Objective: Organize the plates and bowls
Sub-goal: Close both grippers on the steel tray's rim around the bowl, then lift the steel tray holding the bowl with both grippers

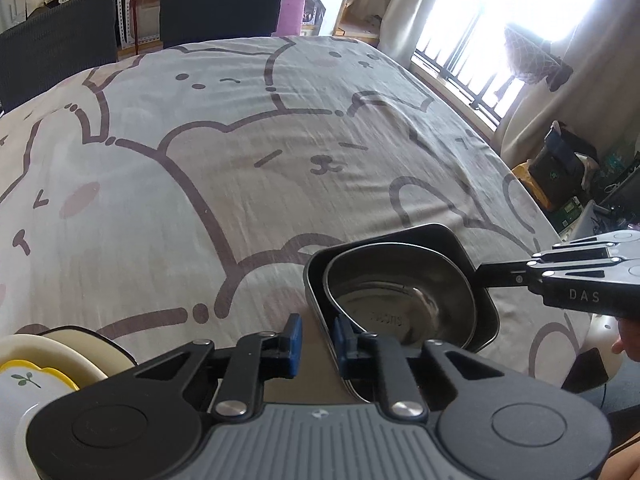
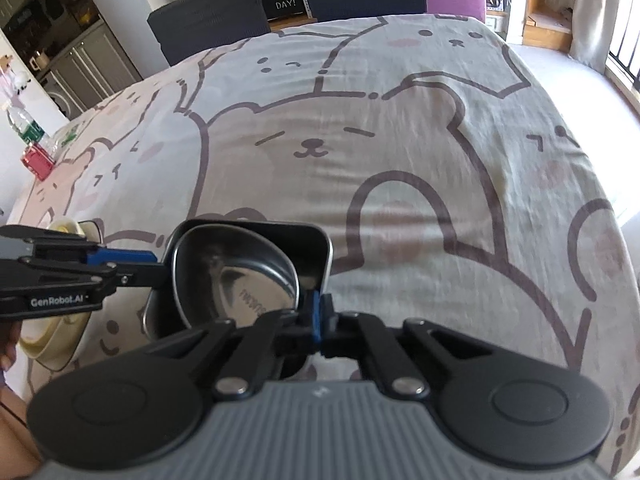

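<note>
A dark rectangular metal tray (image 1: pixel 440 236) (image 2: pixel 318 248) sits near the table's front edge with a steel bowl (image 1: pixel 400 292) (image 2: pixel 240 264) inside it. My left gripper (image 1: pixel 318 340) straddles the tray's left rim. Its inner pad is against the inside wall, and a narrow gap shows at the outer pad. In the right wrist view the left gripper (image 2: pixel 160 266) reaches the tray's left wall from the side. My right gripper (image 2: pixel 317 312) has its blue pads pinched together on the tray's opposite rim. The left wrist view shows that right gripper (image 1: pixel 480 276) clamping the right rim.
A stack of cream dishes (image 1: pixel 72 356) (image 2: pixel 52 344), with a yellow-edged leaf-print plate (image 1: pixel 24 376), lies left of the tray. A bottle (image 2: pixel 24 124) and a red box (image 2: pixel 38 162) stand far left. Dark chairs (image 1: pixel 220 0) line the far edge of the bear-print cloth (image 1: pixel 280 160).
</note>
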`<state>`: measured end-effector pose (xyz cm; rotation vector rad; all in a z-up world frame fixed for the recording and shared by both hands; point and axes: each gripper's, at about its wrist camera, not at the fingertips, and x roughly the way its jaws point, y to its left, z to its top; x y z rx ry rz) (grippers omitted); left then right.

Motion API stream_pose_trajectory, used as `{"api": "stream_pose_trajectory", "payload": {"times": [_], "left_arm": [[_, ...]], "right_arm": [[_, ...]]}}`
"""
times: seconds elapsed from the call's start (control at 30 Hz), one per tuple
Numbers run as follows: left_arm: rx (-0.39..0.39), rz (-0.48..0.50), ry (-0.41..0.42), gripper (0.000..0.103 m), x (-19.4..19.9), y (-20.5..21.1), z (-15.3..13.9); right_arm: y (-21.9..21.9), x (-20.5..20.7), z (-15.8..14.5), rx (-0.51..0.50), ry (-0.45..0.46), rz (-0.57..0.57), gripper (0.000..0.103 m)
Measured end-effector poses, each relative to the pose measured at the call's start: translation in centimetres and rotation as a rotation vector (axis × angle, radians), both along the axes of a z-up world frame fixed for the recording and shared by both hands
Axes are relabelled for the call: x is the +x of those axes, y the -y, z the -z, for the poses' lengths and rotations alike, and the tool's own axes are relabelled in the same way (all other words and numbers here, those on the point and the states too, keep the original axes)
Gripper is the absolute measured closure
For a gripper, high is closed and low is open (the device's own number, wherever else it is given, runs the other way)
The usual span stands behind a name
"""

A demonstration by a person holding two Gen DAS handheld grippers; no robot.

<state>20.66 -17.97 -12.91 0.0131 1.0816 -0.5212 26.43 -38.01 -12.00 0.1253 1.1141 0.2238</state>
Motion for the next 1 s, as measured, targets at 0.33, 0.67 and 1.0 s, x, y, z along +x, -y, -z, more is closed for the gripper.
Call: {"api": "stream_pose_trajectory", "payload": {"times": [0.33, 0.67, 1.0], "left_arm": [[-0.038, -0.024, -0.033, 0.084, 0.2, -0.5, 0.3], [-0.096, -0.054, -0.109, 0.089, 0.4, -0.9, 1.5], [-0.159, -0.109, -0.159, 0.093, 0.9, -1.5, 2.1]], "right_arm": [[0.9, -0.1, 0.7, 0.061, 0.005, 0.01, 0.103], [0.8, -0.2, 0.6, 0.067, -0.005, -0.001, 0.103], [1.1, 0.0, 0.5, 0.101, -0.006, 0.011, 0.103]]}}
